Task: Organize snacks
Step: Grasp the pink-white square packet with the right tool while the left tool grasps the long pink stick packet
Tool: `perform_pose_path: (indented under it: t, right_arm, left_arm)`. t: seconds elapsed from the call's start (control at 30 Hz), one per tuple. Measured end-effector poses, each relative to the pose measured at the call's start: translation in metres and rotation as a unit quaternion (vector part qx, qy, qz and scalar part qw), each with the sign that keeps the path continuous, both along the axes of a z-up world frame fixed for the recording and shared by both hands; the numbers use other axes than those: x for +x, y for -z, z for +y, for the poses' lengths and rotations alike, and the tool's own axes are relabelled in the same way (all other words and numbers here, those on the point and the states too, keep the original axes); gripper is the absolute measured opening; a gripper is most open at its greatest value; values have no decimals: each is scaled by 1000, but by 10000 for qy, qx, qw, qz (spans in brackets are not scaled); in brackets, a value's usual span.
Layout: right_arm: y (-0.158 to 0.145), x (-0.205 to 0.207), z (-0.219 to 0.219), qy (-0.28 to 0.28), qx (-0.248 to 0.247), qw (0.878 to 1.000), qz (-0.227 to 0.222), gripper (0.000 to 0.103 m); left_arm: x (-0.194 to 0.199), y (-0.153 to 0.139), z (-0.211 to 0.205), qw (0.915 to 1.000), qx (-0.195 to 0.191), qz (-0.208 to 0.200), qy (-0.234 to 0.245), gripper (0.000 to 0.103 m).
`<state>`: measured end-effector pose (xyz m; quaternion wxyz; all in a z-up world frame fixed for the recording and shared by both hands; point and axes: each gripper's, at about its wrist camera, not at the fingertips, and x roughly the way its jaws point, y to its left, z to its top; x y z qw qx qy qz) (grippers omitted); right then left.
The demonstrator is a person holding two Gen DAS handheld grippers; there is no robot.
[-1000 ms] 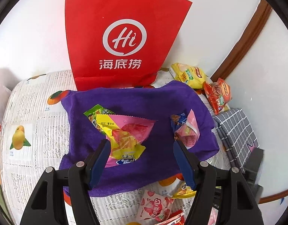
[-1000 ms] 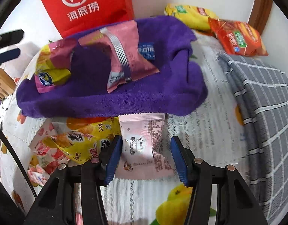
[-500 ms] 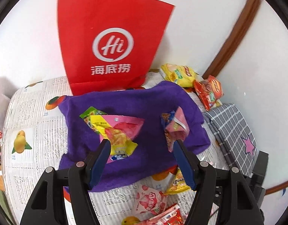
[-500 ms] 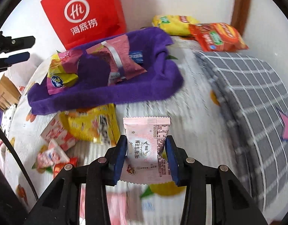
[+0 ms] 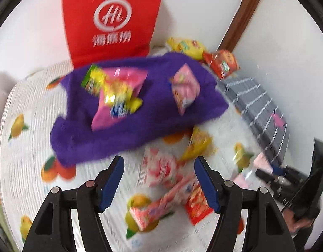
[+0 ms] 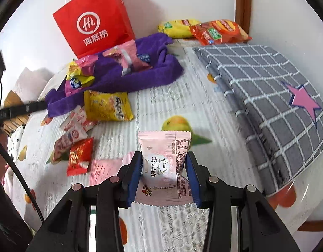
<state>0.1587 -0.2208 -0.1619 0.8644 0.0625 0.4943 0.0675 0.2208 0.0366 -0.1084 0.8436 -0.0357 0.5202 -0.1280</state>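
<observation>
red bag (image 6: 98,24): "hi 海底捞"; pink snack pkt (image 6: 164,163): "喔喔雪花酥".

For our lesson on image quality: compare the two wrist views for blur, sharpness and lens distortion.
Left wrist view: motion-smeared, so the purple towel and the packets on it are streaky, while the open left gripper stays sharp. Right wrist view: mostly crisp, print readable on the pink snack packet in the right gripper. Both bend straight lines near the rim.

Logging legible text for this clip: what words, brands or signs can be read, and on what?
"Hi" and "海底捞": red paper bag.
"喔喔雪花酥": pale pink snack packet clamped in the right gripper.
All other wrapper print, including the packet's small print: too small or blurred.
</observation>
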Motion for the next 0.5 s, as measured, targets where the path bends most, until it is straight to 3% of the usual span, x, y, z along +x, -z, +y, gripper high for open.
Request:
perform_pose_path:
  t: [0.3, 0.43, 0.5]
  right_arm:
    - [2, -22, 5, -31, 16, 10000, -62, 42]
    - [5, -27, 4, -55, 3, 10000, -29, 42]
    - [6, -28, 5, -77, -34, 10000, -53, 42]
  left_arm:
    - [-47, 34, 6, 9996, -198, 23, 190, 66]
    - [-48, 46, -7, 9987, 315, -85, 395, 66]
    - [-47, 51, -11, 9979, 387, -64, 514, 66]
